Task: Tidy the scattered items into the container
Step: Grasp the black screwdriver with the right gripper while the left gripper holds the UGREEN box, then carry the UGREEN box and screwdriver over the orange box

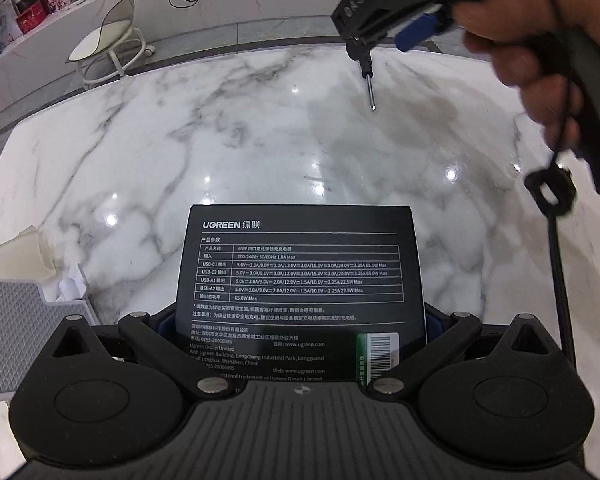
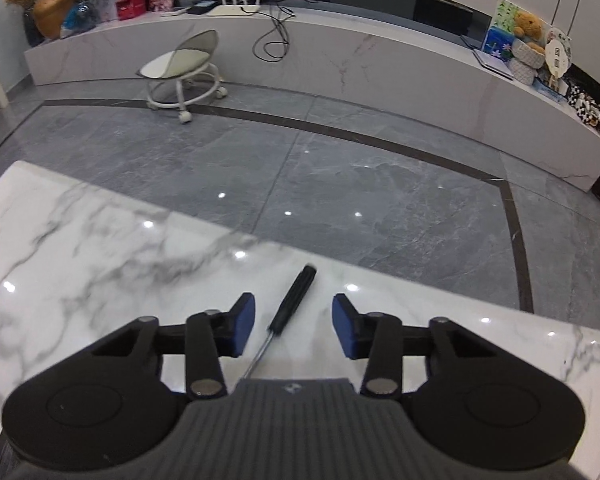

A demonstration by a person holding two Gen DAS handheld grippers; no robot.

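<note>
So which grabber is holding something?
The left gripper: its jaws pinch the black UGREEN box. The right gripper is open, with the screwdriver lying loose between its fingers.

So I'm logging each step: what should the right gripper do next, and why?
Probably close. The right gripper has its jaws open on either side of the screwdriver, which lies flat on the marble table, handle pointing away. The left gripper already holds the black box.

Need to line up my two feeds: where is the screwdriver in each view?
Left wrist: screwdriver upper right, tip toward the camera, under the right tongs.
Right wrist: screwdriver lower centre, lying between the open blue pads.
Shared landmark: white rolling stool on the floor beyond the marble table.
</note>
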